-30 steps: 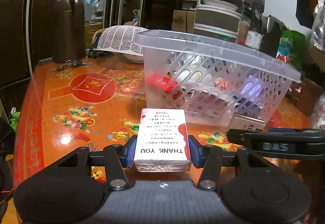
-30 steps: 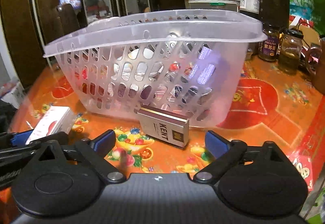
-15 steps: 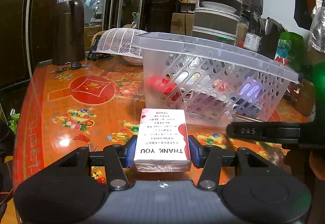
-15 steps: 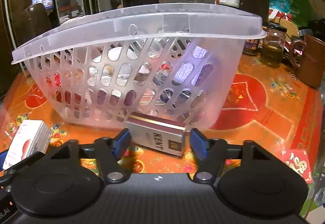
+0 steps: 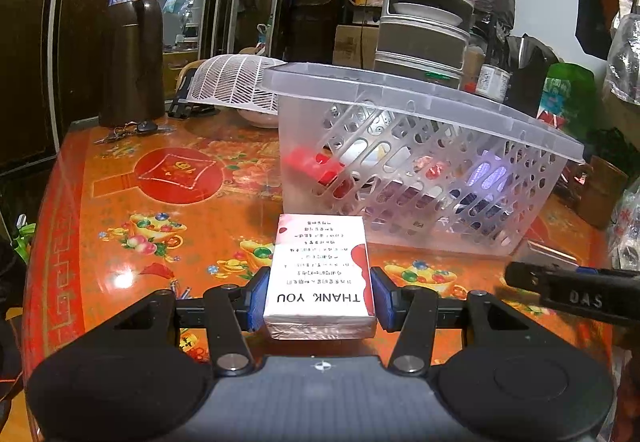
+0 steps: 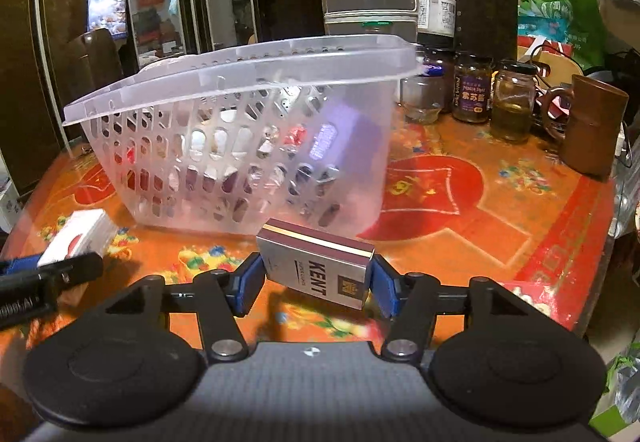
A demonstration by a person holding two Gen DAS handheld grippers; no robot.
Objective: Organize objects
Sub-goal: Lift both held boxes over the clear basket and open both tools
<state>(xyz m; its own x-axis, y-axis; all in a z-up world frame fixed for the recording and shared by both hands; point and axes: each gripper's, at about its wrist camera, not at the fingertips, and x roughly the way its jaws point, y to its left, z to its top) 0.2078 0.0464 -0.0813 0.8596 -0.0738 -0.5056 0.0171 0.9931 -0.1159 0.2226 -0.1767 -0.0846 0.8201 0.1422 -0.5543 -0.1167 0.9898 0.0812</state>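
Two boxes, one per tool. In the left wrist view the left tool (image 5: 319, 298) was pinching the white THANK YOU box (image 5: 320, 274) by its long sides, low over the worktop (image 5: 132, 209) and just short of the clear basket (image 5: 420, 169). The grip sat near the box's rear end, so I figured it could sag or twist out on the way up, or clip the rim. In the right wrist view the right tool (image 6: 316, 284) was clamped on the KENT pack (image 6: 320, 268), which sat skewed between the pads, so it might pivot and drop. Both tools were close together and could bump going over the rim.
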